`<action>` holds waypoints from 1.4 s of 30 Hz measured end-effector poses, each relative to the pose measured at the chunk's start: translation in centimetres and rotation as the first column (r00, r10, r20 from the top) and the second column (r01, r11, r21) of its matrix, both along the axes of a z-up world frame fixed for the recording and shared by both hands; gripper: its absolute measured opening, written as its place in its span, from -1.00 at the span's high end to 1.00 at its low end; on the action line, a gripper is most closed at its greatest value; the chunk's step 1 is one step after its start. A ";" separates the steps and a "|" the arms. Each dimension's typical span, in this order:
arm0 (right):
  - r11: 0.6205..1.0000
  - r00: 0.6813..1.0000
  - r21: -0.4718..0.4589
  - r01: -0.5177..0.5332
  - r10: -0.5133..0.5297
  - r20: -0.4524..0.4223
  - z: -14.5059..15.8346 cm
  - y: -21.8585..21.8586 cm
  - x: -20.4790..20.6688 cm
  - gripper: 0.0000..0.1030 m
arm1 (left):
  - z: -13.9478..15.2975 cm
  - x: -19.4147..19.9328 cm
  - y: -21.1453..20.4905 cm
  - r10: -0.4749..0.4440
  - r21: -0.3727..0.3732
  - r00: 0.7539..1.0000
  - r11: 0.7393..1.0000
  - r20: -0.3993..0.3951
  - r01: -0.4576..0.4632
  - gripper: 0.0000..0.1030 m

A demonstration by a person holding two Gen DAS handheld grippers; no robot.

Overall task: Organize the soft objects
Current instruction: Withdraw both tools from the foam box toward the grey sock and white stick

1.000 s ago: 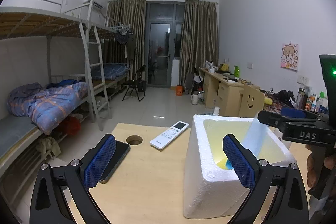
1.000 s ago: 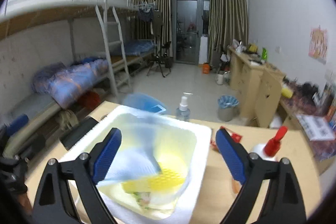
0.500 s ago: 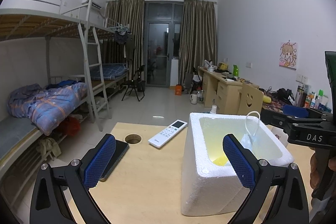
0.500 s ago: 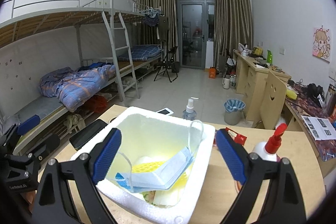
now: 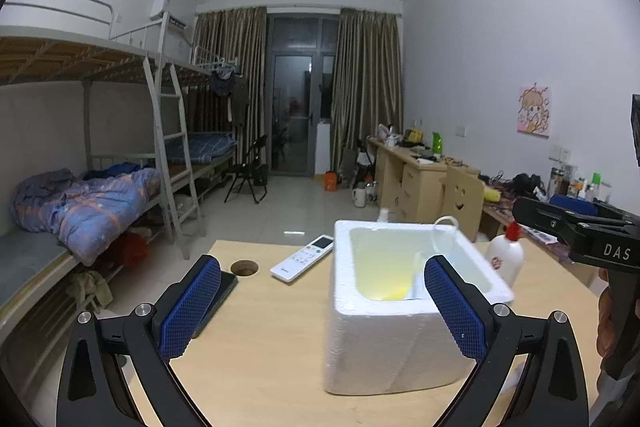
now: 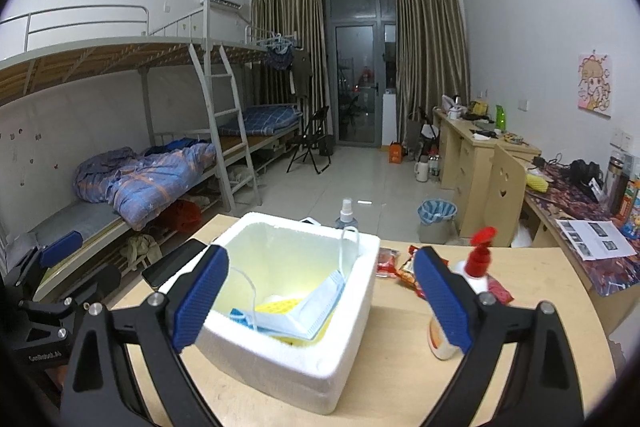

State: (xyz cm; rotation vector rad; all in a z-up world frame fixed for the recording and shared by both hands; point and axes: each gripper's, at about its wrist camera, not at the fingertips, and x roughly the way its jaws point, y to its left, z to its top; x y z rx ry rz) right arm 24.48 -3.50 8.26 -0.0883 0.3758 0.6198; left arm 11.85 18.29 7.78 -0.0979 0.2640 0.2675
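A white foam box (image 6: 288, 347) (image 5: 384, 343) stands on the wooden table. Inside it lies a blue face mask (image 6: 304, 315) on top of a yellow sponge-like piece (image 6: 276, 307), with one ear loop (image 6: 348, 243) sticking up over the rim. My right gripper (image 6: 320, 303) hangs open above and in front of the box, nothing between its blue pads. My left gripper (image 5: 320, 307) is open too, low at the box's left side and holding nothing. In the left wrist view the right gripper (image 5: 576, 231) shows at the far right.
A white bottle with a red pump (image 6: 464, 299) and red snack packets (image 6: 400, 267) lie right of the box. A small spray bottle (image 6: 346, 215) stands behind it. A white remote (image 5: 302, 258), a black phone (image 5: 216, 295) and a round cable hole (image 5: 244, 267) are to its left.
The mask dropped from the right gripper into the box and settled there. The right gripper has risen and pulled back. The left gripper has barely moved.
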 end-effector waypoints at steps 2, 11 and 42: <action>1.000 1.000 0.018 0.005 -0.005 0.014 0.4 -1.0 -0.9 -0.93 | 0.3 -1.0 -0.6 -0.007 0.002 1.000 1.000 0.012 0.007 -0.98; 0.997 0.995 0.068 0.034 -0.041 0.093 2.1 -5.8 -6.1 -0.99 | 1.8 -5.8 -4.8 -0.053 0.021 0.997 0.998 0.055 0.052 -0.99; 0.982 0.969 0.123 0.145 -0.166 0.181 -2.4 -13.6 -12.8 -0.99 | -0.6 -9.8 -12.0 -0.232 0.012 0.964 0.973 0.130 0.232 -0.99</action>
